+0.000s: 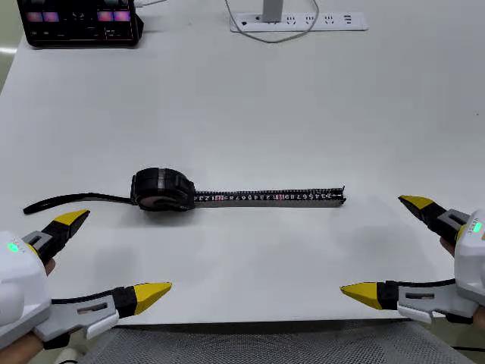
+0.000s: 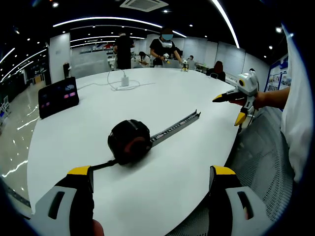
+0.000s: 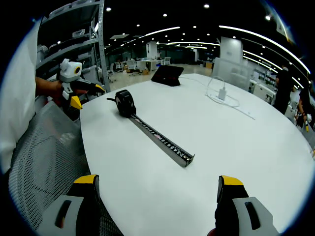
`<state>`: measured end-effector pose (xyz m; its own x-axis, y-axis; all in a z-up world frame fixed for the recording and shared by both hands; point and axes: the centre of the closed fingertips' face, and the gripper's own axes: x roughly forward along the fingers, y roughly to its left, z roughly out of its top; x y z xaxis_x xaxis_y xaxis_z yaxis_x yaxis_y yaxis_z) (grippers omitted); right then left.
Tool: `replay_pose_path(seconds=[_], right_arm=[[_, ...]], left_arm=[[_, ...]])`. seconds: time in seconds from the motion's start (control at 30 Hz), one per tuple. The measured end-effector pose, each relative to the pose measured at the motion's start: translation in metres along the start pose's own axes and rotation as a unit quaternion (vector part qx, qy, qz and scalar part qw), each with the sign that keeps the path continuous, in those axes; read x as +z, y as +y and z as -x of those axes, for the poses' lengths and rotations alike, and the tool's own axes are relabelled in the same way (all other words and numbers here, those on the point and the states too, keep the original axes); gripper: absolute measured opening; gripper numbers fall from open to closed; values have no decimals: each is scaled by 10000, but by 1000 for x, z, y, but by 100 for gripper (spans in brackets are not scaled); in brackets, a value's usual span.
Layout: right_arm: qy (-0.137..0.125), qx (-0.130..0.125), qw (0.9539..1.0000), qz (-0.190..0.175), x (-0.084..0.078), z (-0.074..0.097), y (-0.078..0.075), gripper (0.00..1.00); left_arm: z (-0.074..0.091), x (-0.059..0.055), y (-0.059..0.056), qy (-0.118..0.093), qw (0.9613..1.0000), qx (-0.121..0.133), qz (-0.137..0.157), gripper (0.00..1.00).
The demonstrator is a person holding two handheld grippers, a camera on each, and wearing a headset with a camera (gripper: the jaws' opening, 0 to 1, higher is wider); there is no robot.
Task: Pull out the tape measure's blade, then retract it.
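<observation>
The tape measure (image 1: 161,189) lies on the table (image 1: 303,114) ahead of the wide-open left gripper (image 1: 125,252), its blade (image 1: 269,198) extended rightward, apparently locked, hook end nearer the equally open, empty right gripper (image 1: 373,244).

Tape measure (image 1: 163,189), blade (image 1: 269,198) out, lies beyond left gripper (image 1: 123,252) and right gripper (image 1: 375,244), jaws spread.

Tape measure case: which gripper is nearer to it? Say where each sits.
Left. The left gripper sits open just in front of the tape measure case; the right gripper sits open beyond the far tip of the blade.
</observation>
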<state>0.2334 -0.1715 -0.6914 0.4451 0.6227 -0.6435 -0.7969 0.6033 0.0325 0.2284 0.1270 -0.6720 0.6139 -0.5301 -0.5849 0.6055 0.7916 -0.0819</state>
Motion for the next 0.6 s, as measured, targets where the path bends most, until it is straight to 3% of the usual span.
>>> replay_pose_path(seconds=[0.6], right_arm=[[-23, 3, 10000, -4, 3, 1, -3, 99]], left_arm=[[-8, 7, -3, -68, 10000, -11, 57, 94]])
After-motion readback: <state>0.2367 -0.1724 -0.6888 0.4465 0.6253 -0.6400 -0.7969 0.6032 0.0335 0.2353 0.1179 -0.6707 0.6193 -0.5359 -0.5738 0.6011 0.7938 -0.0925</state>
